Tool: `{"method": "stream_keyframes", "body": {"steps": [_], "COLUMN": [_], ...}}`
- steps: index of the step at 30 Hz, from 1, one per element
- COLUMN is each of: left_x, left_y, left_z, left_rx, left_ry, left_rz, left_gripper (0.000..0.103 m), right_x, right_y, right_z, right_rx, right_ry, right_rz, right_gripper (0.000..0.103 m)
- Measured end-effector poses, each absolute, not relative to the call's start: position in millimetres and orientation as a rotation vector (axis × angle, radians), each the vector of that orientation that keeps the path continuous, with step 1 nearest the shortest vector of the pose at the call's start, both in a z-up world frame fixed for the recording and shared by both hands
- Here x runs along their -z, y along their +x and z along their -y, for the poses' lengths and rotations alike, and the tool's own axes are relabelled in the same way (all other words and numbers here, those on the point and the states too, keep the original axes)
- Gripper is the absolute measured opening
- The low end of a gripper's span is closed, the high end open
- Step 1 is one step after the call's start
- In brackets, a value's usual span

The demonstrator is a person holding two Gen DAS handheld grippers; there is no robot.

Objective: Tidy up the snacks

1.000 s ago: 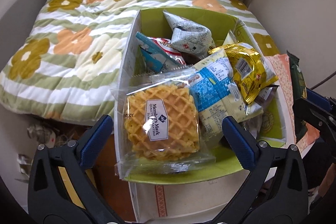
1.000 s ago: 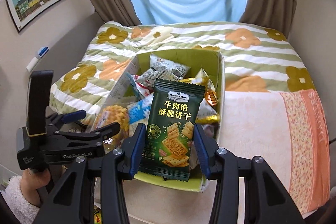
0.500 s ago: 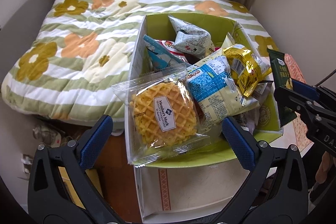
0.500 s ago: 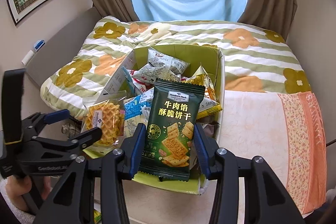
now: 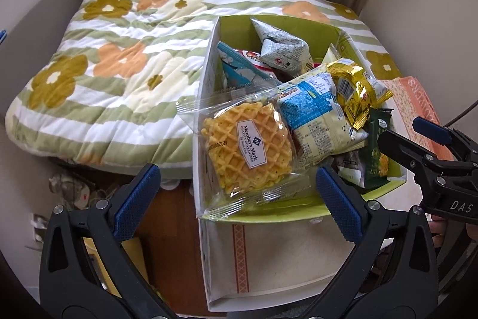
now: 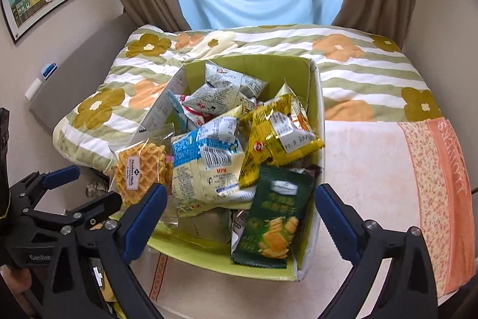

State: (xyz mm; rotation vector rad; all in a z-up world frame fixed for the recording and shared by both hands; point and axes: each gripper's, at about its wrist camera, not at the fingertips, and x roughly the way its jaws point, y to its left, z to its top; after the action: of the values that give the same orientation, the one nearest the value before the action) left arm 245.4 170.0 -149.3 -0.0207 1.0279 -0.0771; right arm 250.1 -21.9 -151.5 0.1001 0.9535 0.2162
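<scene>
A green cardboard box (image 6: 310, 232) full of snack packets stands on the bed's front edge; it also shows in the left wrist view (image 5: 269, 214). A dark green cracker packet (image 6: 273, 217) lies in the box's front right corner, free of my right gripper (image 6: 237, 213), which is open just behind it. A clear-wrapped waffle (image 5: 249, 145) lies at the box's front left, partly over the rim. My left gripper (image 5: 233, 192) is open and empty before it. A blue-and-cream packet (image 6: 209, 166) and a gold packet (image 6: 274, 136) lie in the middle.
A flowered green-striped quilt (image 5: 113, 73) covers the bed left of and behind the box. An orange floral towel (image 6: 433, 184) lies to the right. Floor clutter (image 5: 71, 190) shows below the bed's left edge. Curtains and a blue sheet hang behind.
My right gripper opened and let the dark green cracker packet drop into the box's front right corner. My left gripper drew back a little from the waffle.
</scene>
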Motion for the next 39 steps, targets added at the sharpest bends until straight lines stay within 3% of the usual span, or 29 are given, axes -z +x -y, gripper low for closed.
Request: {"method": "stream_keyframes", "body": {"steps": [10,17,30,39], "left_x": [146.3,109.0,-1.5,-20.4], "left_y": [237.6,206.6,57.9,-14.7], "left_z": [-172.4,-155.6,-64.8,-25.4], "left_rx": [0.109,0.092,0.005,0.018], "left_ry": [-0.013,0.001,0.022,0.008], "left_rz": [-1.016,-0.943,-0.637,-0.509], "left_gripper": [0.102,0.102,0.103,0.103], "right_x": [146.7,118.0,19.6,-6.0], "right_y": [241.7,217.4,79.7,-0.4], "right_z": [19.0,34.3,114.1,163.2], "right_rx": [-0.187,-0.174,-0.104,-0.022], "right_ry": [0.087,0.099,0.036,0.034], "right_rz": [-0.934,-0.873,-0.664,-0.543], "right_gripper": [0.099,0.099,0.099,0.102]}}
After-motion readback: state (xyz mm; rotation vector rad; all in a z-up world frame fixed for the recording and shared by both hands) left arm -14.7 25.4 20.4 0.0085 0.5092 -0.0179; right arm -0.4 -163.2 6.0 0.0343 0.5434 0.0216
